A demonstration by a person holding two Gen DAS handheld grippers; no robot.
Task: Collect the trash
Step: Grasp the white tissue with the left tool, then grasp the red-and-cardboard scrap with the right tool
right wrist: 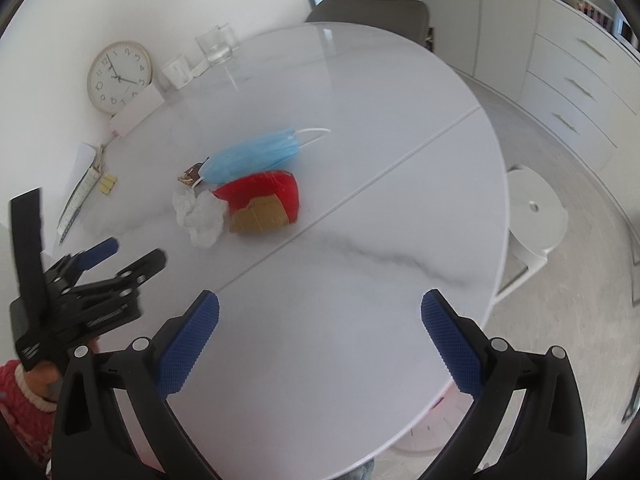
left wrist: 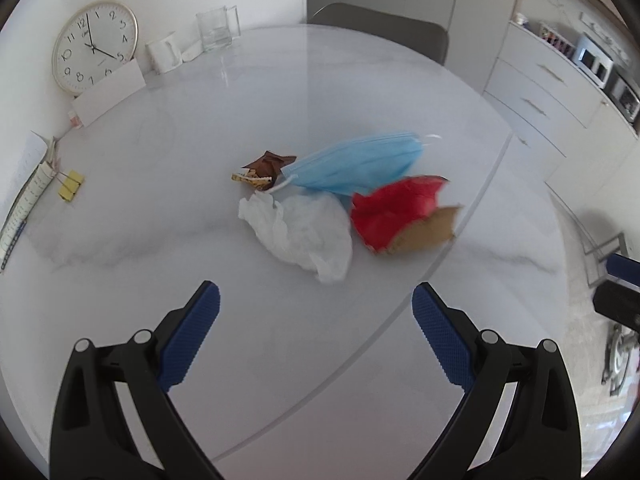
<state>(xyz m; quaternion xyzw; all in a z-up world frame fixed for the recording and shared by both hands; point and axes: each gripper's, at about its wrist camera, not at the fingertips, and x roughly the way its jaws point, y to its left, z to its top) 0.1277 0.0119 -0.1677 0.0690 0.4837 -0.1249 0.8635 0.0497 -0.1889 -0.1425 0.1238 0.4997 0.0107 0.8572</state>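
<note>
A small heap of trash lies mid-table: a crumpled white tissue (left wrist: 300, 230) (right wrist: 200, 216), a blue face mask (left wrist: 356, 168) (right wrist: 256, 154), a torn red and brown cardboard piece (left wrist: 400, 210) (right wrist: 264, 200) and a brown wrapper (left wrist: 266, 170) (right wrist: 191, 174). My left gripper (left wrist: 316, 308) is open, just short of the tissue, nothing between its fingers. My right gripper (right wrist: 320, 316) is open over the near right part of the round white marble table (right wrist: 360, 260), well back from the heap. The left gripper (right wrist: 124, 254) also shows at the right wrist view's left edge.
A wall clock (left wrist: 94, 46), a white card (left wrist: 110, 96), a mug (left wrist: 164, 54) and a glass vase (left wrist: 216, 30) stand along the table's far left. A notebook (left wrist: 28, 192) and yellow binder clips (left wrist: 71, 185) lie left. A grey chair (left wrist: 380, 26) stands beyond, a white stool (right wrist: 534, 216) to the right.
</note>
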